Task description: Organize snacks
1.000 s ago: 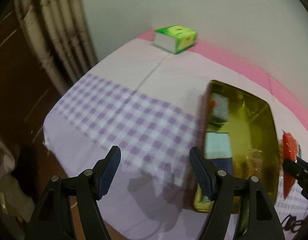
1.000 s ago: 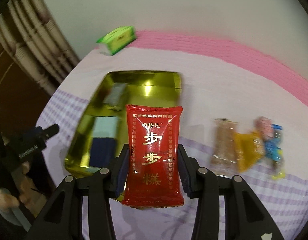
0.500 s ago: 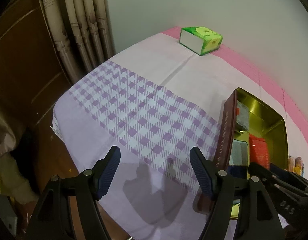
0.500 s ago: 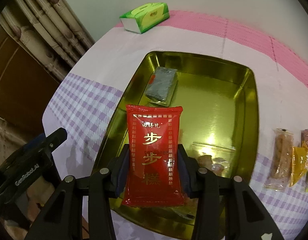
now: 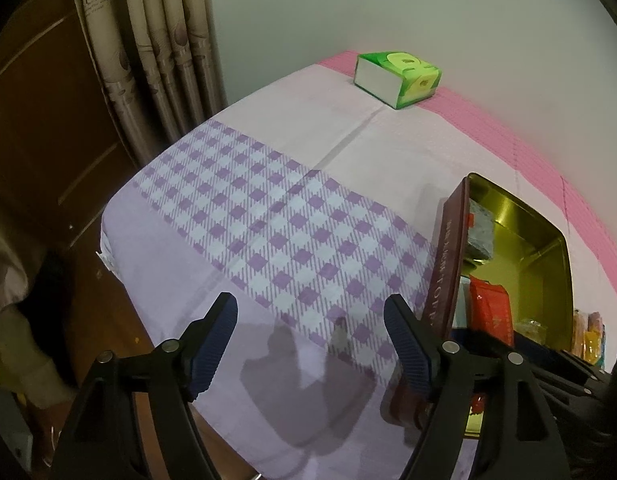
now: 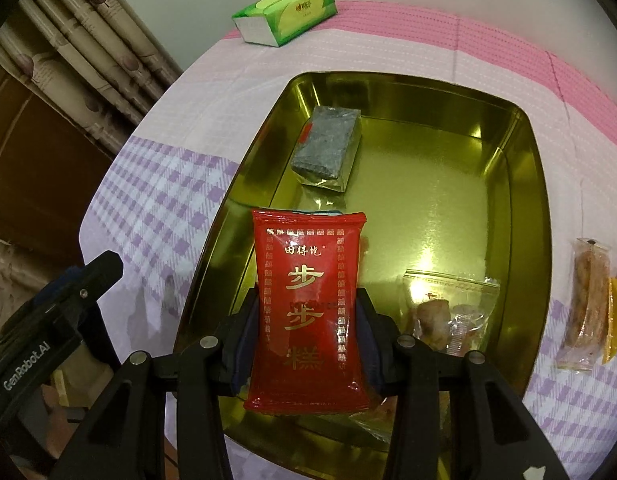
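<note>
My right gripper [image 6: 307,320] is shut on a red snack packet [image 6: 308,300] with gold lettering, held upright over the near left part of a gold tin [image 6: 524,208]. In the tin lie a grey packet [image 6: 328,148] and clear-wrapped snacks [image 6: 440,308]. More wrapped snacks [image 6: 584,304] lie on the cloth to the right of the tin. My left gripper [image 5: 308,320] hovers over the purple checked cloth left of the tin [image 5: 548,264]; its jaws are opening and nothing is between them. The red packet [image 5: 490,308] also shows in the left wrist view.
A green tissue box [image 5: 400,76] stands at the far side of the table by the wall. Curtains [image 5: 156,40] and a wooden door lie beyond the table's left edge. The tin's brown outer wall [image 5: 448,264] is close to my left gripper's right finger.
My right gripper carried the red packet leftward and down, from short of the tin to over it. The left gripper's jaws spread slightly and its view rolled a little.
</note>
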Demonstrator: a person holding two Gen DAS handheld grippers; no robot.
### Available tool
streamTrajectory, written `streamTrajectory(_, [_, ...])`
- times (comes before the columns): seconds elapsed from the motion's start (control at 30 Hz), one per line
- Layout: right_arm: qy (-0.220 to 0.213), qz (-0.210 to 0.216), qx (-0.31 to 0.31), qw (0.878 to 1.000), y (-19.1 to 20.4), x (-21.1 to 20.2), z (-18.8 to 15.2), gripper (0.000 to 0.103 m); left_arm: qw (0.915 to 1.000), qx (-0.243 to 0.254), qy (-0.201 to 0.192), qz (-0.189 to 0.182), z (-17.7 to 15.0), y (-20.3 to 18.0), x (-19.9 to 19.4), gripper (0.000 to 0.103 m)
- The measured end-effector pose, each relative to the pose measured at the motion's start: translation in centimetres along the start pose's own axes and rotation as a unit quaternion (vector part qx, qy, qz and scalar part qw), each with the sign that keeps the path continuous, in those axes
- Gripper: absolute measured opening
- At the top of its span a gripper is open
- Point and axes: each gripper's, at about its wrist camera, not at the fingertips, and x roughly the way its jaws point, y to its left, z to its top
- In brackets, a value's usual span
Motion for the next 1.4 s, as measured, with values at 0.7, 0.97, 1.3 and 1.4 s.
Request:
streamTrajectory(0.7, [-0.016, 0.019, -0.001, 1.0, 0.1, -1.1, -0.9, 0.052, 0.9991, 0.041, -0.011, -0.001, -0.3, -1.7, -0.3, 0.076])
streamTrajectory(0.97, [-0.036, 0.021, -0.004, 0.999, -0.3, -2.8, -1.1, 0.056, 0.9984, 0.054, -0.017, 0.002, -0.5, -2.2, -0.6, 0.077])
streamTrajectory(1.3, [-0.087, 0.005, 0.007, 0.996, -3.3, -7.8, -1.6, 0.056, 0.9984, 0.053, -0.019, 0.005, -0.4, -2.1, -0.6, 0.077])
streamTrajectory(1.4, [-0.098, -0.008, 0.024, 0.995, -5.5, -9.2, -2.0, 0.056, 0.9983, 0.055, -0.019, 0.006, -0.5, -2.2, -0.7, 0.077])
